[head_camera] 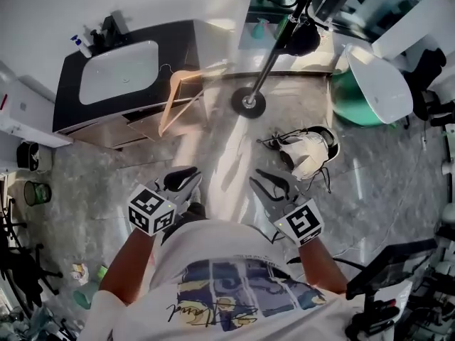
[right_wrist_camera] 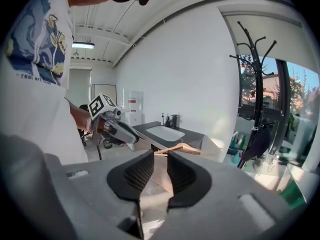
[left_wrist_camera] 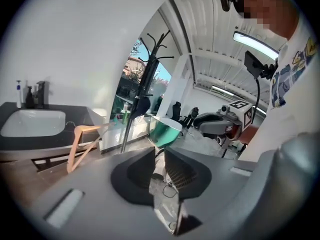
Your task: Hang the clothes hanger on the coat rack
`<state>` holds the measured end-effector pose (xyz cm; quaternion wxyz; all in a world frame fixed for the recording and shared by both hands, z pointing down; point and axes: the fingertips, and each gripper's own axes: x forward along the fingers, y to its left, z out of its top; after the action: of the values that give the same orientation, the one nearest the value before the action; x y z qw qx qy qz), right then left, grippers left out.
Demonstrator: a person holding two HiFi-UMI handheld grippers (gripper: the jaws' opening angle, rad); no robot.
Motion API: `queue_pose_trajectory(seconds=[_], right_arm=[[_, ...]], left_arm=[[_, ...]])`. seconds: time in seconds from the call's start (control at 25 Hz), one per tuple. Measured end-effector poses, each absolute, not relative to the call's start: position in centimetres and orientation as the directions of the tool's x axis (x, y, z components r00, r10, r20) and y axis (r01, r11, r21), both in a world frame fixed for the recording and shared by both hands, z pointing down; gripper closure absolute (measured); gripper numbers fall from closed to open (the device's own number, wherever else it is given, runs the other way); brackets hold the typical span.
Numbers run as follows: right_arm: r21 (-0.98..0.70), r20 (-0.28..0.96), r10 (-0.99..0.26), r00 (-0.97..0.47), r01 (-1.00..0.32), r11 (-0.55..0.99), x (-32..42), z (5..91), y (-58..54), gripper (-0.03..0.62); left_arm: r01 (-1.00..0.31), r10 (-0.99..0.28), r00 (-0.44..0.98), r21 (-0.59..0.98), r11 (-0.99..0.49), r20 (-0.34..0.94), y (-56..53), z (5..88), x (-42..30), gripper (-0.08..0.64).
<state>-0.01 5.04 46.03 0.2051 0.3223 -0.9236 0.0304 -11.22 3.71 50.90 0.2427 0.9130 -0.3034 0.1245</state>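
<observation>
The wooden clothes hanger [head_camera: 170,99] stands on one shoulder tip on the floor and leans against the front of the sink cabinet [head_camera: 70,84], near its right corner. Its long bar slants up toward that corner, and the wire hook points over the counter edge. The coat rack [head_camera: 273,57] stands well apart. The left gripper [head_camera: 182,180] and the right gripper [head_camera: 273,185] hover above the floor, each with its jaws a narrow gap apart and nothing between them.

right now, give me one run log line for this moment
hanger: leaning on sink cabinet, not hung | coat rack: apart from hanger | left gripper: open, empty | right gripper: open, empty
</observation>
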Motion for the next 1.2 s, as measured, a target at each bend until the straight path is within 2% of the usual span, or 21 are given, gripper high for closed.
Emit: queue_pose_trajectory(seconds=[0.32, 0.76, 0.88, 1.04, 1.2], right_arm=[[0.082, 0.411, -0.640, -0.650, -0.672, 0.736, -6.4, 45.7, -0.9, 0.512], [0.107, 0.486, -0.659, -0.575, -0.709, 0.697, -6.7, 46.4, -3.7, 0.512], [0.110, 0.509, -0.652, -0.562, -0.708, 0.697, -7.0, 46.2, -4.3, 0.512], [0.113, 0.548, -0.643, -0.535, -0.715, 0.690, -6.6, 46.5, -5.0, 0.512], [0.116, 0.567, -0.639, -0.520, -0.717, 0.687, -6.4, 46.7, -6.0, 0.512]], left_arm=[[-0.674, -0.502, 0.738, 0.443, -0.592, 0.452, -5.6, 56.7, -21.8, 0.450], [-0.701, -0.514, 0.691, 0.645, -0.305, 0.508, -15.0, 69.5, -27.3, 0.340], [-0.636, -0.489, 0.729, 0.739, -0.223, 0.480, -16.0, 72.6, -26.8, 0.318], [-0.465, -0.502, 0.791, 0.877, -0.121, 0.350, -17.5, 73.9, -25.6, 0.295], [-0.371, -0.518, 0.808, 0.926, -0.076, 0.281, -18.6, 74.6, -25.1, 0.295]])
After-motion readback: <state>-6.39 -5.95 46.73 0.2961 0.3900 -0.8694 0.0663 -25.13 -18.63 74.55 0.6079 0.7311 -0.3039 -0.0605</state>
